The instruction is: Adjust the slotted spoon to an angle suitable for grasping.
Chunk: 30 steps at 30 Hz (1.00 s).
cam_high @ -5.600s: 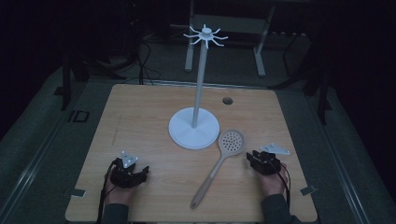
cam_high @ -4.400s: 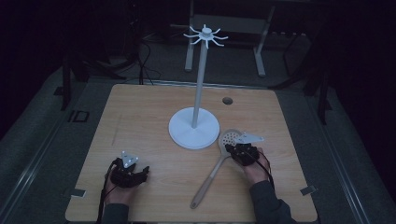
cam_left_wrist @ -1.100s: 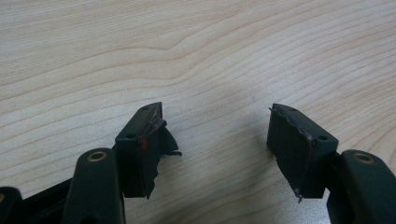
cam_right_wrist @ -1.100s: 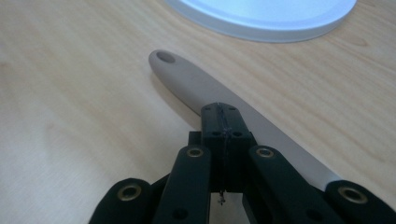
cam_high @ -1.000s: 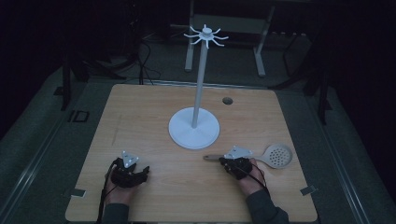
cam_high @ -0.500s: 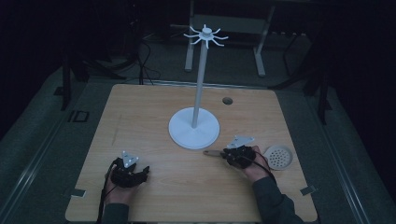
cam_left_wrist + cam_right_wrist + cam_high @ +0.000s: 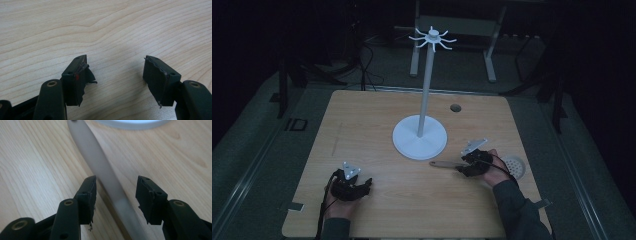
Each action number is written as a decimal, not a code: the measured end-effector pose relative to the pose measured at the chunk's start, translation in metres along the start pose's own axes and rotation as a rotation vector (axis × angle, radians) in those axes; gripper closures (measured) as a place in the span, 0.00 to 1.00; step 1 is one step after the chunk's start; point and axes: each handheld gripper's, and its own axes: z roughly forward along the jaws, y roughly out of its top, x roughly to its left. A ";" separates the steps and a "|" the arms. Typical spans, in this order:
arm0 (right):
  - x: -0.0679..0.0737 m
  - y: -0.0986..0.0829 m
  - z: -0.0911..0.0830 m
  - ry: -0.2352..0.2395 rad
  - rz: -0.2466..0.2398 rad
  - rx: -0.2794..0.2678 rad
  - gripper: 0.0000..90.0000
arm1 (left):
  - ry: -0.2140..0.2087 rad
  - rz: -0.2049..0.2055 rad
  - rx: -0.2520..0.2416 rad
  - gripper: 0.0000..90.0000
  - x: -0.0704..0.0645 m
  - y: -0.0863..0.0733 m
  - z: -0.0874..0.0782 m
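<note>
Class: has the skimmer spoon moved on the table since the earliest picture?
Yes. The skimmer spoon has swung round: its head, once near the stand base, now lies toward the table's right edge.

High view dim, surroundings falling into near-black beyond table (image 7: pixel 362 125). Gripper views brighter, evenly lit, soft shadows. Handle (image 7: pixel 100 167) blurring toward lower frame, possibly from closeness.

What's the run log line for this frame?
left tongs: open, idle | right tongs: open, straddling skimmer handle | stand: bare
</note>
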 end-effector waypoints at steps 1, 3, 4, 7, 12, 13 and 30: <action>-0.001 -0.001 0.001 0.007 0.002 0.006 0.57 | 0.000 0.000 -0.001 0.41 0.000 0.000 0.000; -0.003 -0.004 0.003 0.022 0.004 0.014 0.59 | 0.001 0.001 0.001 0.41 0.000 0.000 0.000; -0.004 -0.005 0.004 0.027 0.009 0.020 0.60 | 0.001 0.000 0.000 0.41 0.000 0.000 0.000; -0.004 -0.008 0.005 0.038 0.012 0.010 0.64 | 0.001 0.002 0.000 0.41 0.000 0.000 0.000; -0.001 -0.010 0.002 0.024 -0.038 0.001 0.69 | 0.002 0.000 -0.003 0.41 0.001 0.000 -0.001; 0.000 -0.010 0.001 0.021 -0.064 0.002 0.70 | 0.002 -0.001 -0.001 0.41 0.001 0.000 0.000; 0.007 -0.022 -0.012 0.081 -0.120 -0.095 0.83 | 0.003 0.002 0.000 0.41 0.001 0.000 -0.001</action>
